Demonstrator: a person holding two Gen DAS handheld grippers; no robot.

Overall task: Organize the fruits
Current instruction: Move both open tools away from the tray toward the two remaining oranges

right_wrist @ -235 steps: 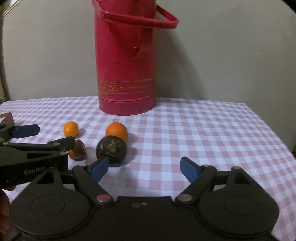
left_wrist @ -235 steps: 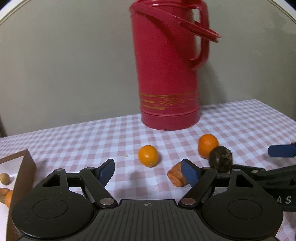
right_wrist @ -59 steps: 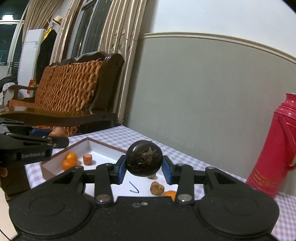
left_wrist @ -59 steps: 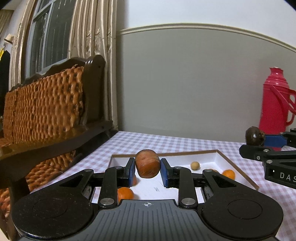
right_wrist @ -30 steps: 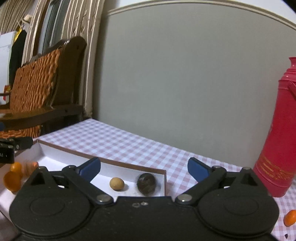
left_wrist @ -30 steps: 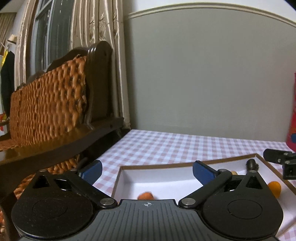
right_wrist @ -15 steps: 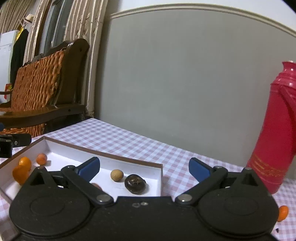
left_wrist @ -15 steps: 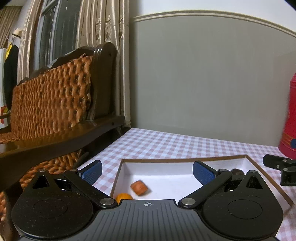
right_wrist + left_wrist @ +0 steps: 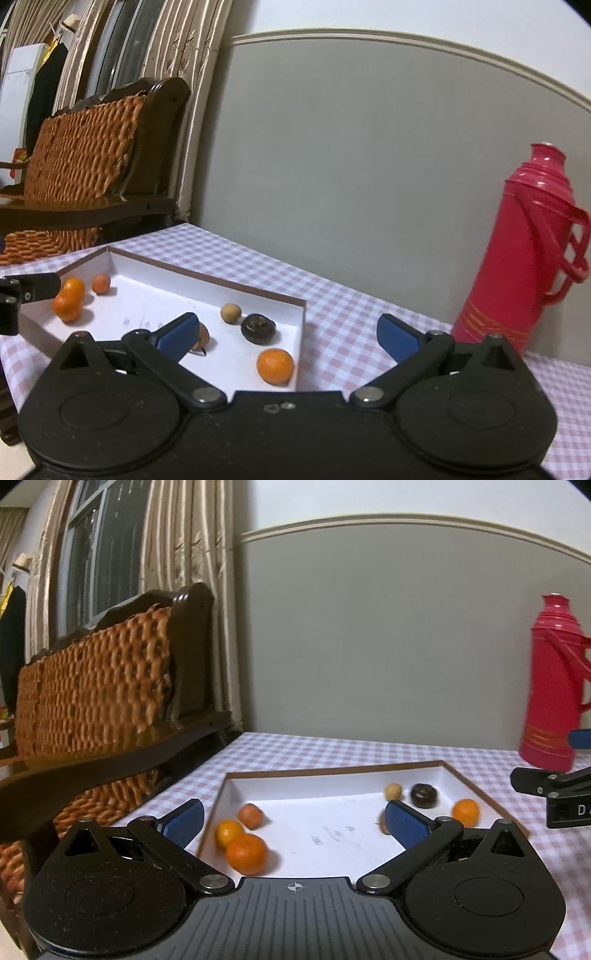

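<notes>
Blue-padded fingers of the left gripper (image 9: 293, 821) stand spread wide with nothing between them, and the right gripper (image 9: 286, 332) is likewise splayed and empty. Two seconds ago each pinched a fruit; both have since let go.

Below them lies the white tray (image 9: 332, 771) with its brown rim, on the pink checked tablecloth (image 9: 351, 306). The brown fruit (image 9: 250, 815) that the left gripper carried now rests on the tray floor near the left wall, just beside two oranges (image 9: 245, 853) that touch each other near the tray's front left corner. The dark round fruit (image 9: 258, 326) that the right gripper carried sits toward the tray's far right corner, just beside a small tan fruit (image 9: 231, 313). Another orange (image 9: 275, 365) lies close against the right wall, nearer the front. One more brownish piece (image 9: 202, 336) is half hidden behind the right gripper's left finger.

Beyond the tray, a red thermos (image 9: 524, 266) stands upright near the table's far edge by the grey wall. A woven-backed wooden chair (image 9: 96, 686) stands off the table's left side.
</notes>
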